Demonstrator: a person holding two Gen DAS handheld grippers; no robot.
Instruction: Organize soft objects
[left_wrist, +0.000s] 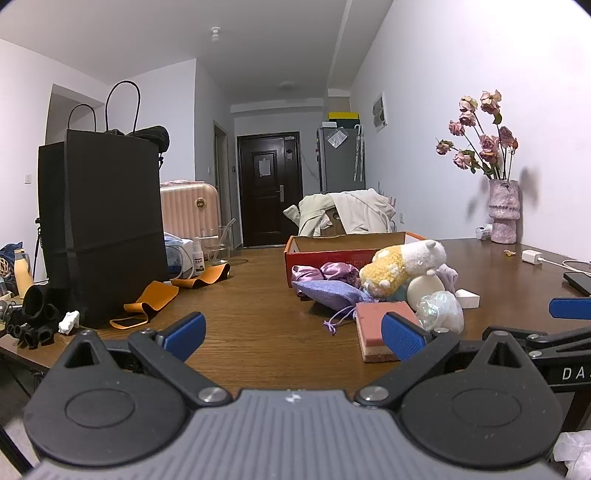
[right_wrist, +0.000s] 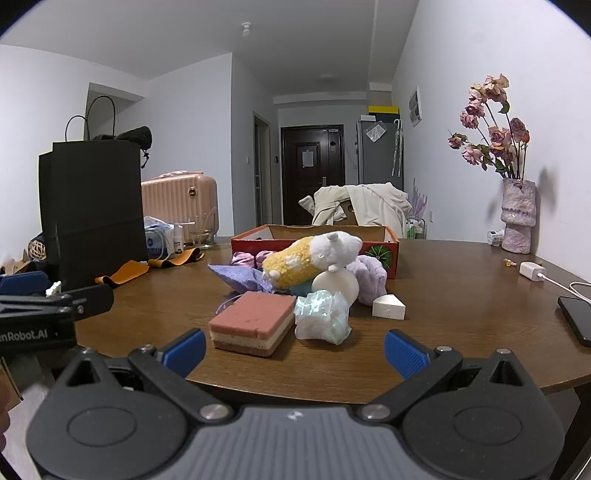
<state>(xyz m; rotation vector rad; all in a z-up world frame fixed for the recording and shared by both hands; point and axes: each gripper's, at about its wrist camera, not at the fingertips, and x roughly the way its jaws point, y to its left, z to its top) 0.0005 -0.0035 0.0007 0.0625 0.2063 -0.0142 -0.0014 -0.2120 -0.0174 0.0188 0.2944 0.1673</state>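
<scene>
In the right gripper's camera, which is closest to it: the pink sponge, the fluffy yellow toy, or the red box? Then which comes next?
1. Pink sponge, just ahead, slightly left.
2. Yellow toy, on top of the pile behind it.
3. Red box, at the back.

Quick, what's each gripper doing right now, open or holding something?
Left gripper: jaws open, holding nothing.
Right gripper: jaws open, holding nothing.
</scene>
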